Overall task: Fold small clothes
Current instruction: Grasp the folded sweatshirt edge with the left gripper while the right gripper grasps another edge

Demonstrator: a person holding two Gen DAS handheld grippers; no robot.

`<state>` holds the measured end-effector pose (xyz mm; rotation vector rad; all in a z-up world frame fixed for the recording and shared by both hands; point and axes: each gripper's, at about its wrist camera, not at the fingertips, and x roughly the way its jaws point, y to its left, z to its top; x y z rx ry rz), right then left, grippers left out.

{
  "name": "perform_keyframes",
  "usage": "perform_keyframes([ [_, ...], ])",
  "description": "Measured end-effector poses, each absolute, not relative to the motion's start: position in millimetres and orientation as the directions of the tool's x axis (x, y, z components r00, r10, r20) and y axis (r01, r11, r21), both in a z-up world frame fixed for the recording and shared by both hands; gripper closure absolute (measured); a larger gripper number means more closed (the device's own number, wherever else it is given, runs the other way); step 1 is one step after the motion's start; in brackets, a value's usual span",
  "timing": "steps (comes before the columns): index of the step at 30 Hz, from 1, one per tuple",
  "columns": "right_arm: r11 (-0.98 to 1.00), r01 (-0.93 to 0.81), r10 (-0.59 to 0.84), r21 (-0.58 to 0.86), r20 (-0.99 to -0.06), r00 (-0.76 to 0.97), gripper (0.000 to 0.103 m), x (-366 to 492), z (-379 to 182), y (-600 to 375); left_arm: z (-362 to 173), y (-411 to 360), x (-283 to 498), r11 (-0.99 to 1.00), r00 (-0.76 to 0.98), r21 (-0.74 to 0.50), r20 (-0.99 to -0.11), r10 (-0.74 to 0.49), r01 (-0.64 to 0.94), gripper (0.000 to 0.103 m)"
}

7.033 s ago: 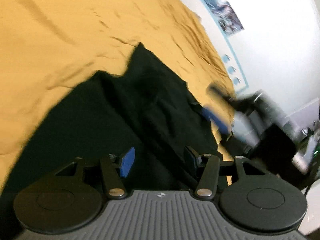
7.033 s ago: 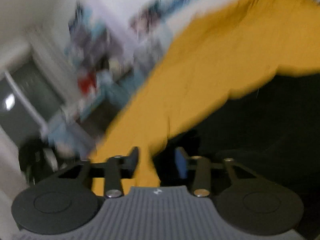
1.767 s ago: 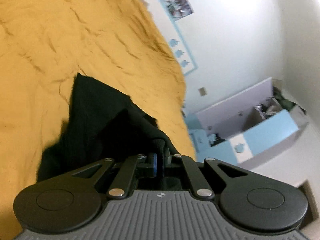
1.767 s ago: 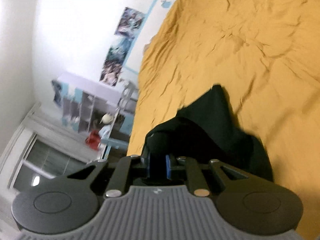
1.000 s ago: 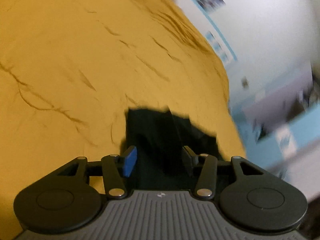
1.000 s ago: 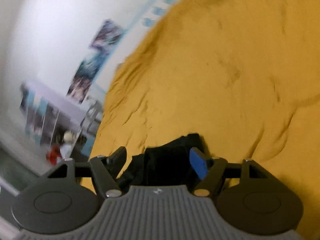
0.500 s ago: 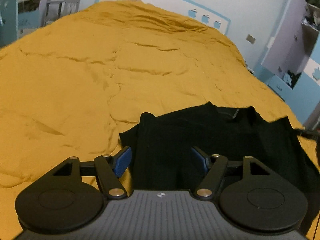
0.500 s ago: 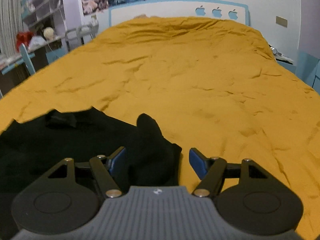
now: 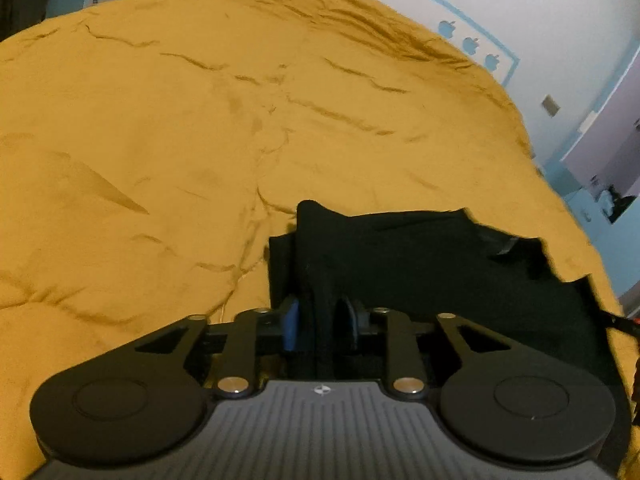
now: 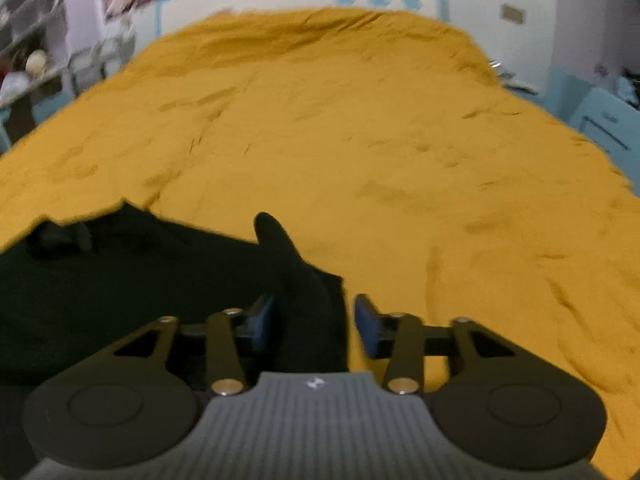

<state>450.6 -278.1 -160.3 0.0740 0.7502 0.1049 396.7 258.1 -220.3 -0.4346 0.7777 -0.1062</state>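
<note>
Since half a second ago: left gripper (image 9: 320, 326) jaws narrowed onto black garment (image 9: 420, 264) fold between them; right gripper (image 10: 314, 326) slightly narrower.

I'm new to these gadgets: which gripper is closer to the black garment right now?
Left. The left gripper has nearly shut on a raised fold of the black garment. The right gripper is open astride a fold at its other edge.

Open bed ahead, black cloth bunched at both hand-held grippers

The yellow bedspread (image 9: 200, 128) lies bare across the upper and left parts of the left view and the upper right of the right view. A raised fold of the black garment (image 9: 420, 264) stands between the left hand-held gripper (image 9: 320, 322) fingers; another ridge fills the right hand-held gripper (image 10: 314, 322) gap.
</note>
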Motion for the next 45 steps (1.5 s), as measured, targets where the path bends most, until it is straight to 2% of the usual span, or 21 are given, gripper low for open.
perform_keyframes([
  [2,0.956,-0.065,0.245,0.286,-0.655,0.715,0.056,408,-142,-302,-205,263,363,0.896,0.738,-0.44,-0.624,-0.258,-0.059,0.063],
  [3,0.935,-0.054,0.284,0.351,-0.648,0.706,0.05,386,-135,-312,-198,266,342,0.876,0.743,-0.479,-0.604,-0.288,-0.05,0.057],
  [4,0.91,-0.052,0.331,0.412,-0.641,0.693,0.044,363,-130,-322,-192,267,321,0.851,0.743,-0.524,-0.585,-0.325,-0.04,0.04],
  [5,0.883,-0.051,0.378,0.467,-0.641,0.668,0.043,338,-126,-331,-188,268,299,0.819,0.741,-0.573,-0.565,-0.364,-0.035,0.03],
  [8,0.842,-0.027,0.437,0.538,-0.653,0.619,0.043,278,-126,-342,-186,261,226,0.716,0.718,-0.698,-0.509,-0.474,-0.022,0.024],
  [11,0.805,0.055,0.443,0.591,-0.66,0.607,0.041,244,-138,-348,-191,245,172,0.668,0.721,-0.741,-0.498,-0.483,-0.064,0.017],
  [14,0.735,0.163,0.455,0.659,-0.656,0.602,0.037,236,-159,-352,-209,236,146,0.611,0.702,-0.78,-0.51,-0.497,-0.133,0.017],
  [17,0.678,0.248,0.445,0.692,-0.655,0.611,0.037,239,-172,-348,-231,238,139,0.529,0.708,-0.817,-0.512,-0.487,-0.228,0.017],
  [22,0.587,0.384,0.368,0.713,-0.657,0.658,0.038,240,-185,-352,-249,240,154,0.482,0.742,-0.826,-0.513,-0.431,-0.291,0.017],
  [30,0.483,0.43,0.296,0.763,-0.604,0.74,0.038,246,-196,-358,-270,253,187,0.35,0.805,-0.852,-0.5,-0.319,-0.39,0.018],
  [31,0.49,0.424,0.296,0.762,-0.602,0.742,0.047,247,-196,-358,-270,252,189,0.36,0.811,-0.857,-0.485,-0.326,-0.368,0.032],
  [32,0.504,0.417,0.295,0.756,-0.604,0.74,0.059,249,-196,-358,-268,249,193,0.377,0.816,-0.858,-0.477,-0.327,-0.35,0.066],
  [33,0.523,0.417,0.295,0.743,-0.617,0.73,0.086,252,-195,-359,-267,249,194,0.38,0.824,-0.862,-0.464,-0.326,-0.335,0.096],
  [34,0.535,0.412,0.297,0.737,-0.621,0.725,0.095,255,-194,-361,-263,252,193,0.363,0.84,-0.875,-0.439,-0.319,-0.32,0.099],
  [37,0.542,0.364,0.316,0.757,-0.585,0.747,0.103,252,-176,-373,-235,256,185,0.431,0.877,-0.87,-0.385,-0.287,-0.24,0.099],
  [40,0.575,0.341,0.278,0.744,-0.57,0.773,0.103,241,-155,-379,-215,256,176,0.489,0.885,-0.847,-0.376,-0.272,-0.209,0.099],
  [45,0.576,0.43,0.274,0.695,-0.66,0.7,0.103,245,-189,-388,-264,257,174,0.48,0.792,-0.795,-0.541,-0.283,-0.371,0.098],
])
